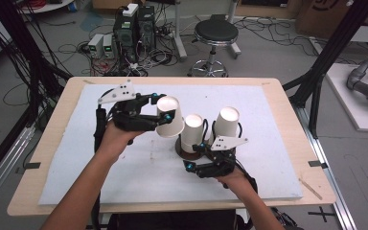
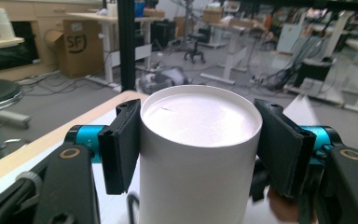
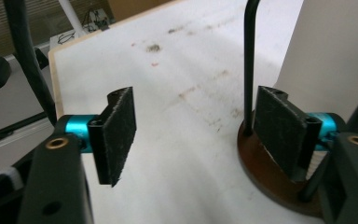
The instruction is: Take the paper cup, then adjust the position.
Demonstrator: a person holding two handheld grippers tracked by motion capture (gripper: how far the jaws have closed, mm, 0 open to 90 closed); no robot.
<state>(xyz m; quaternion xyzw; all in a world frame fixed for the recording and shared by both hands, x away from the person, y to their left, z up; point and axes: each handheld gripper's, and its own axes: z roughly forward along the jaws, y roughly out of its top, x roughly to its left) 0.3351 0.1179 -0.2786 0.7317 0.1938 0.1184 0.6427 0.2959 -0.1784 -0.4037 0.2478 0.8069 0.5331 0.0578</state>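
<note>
A white paper cup (image 1: 171, 123), tilted with its bottom up, hangs above the mat with my left gripper (image 1: 164, 114) shut on it. In the left gripper view both pads press the cup's (image 2: 198, 158) sides. Two more upturned cups stand on black wire holders: one in the middle (image 1: 192, 130) on a round brown base (image 1: 184, 151), one at the right (image 1: 227, 120). My right gripper (image 1: 195, 155) stands open just in front of that base. In the right gripper view its jaws (image 3: 198, 135) are wide apart with nothing between them, the brown base (image 3: 261, 175) and a wire rod (image 3: 248, 60) beside the right pad.
A white foam mat (image 1: 124, 167) covers most of the wooden table (image 1: 52, 143). Beyond the far edge stand a black stool (image 1: 215, 33) and computer cases (image 1: 134, 28) among floor cables. Black frame posts (image 1: 326, 62) rise at the right.
</note>
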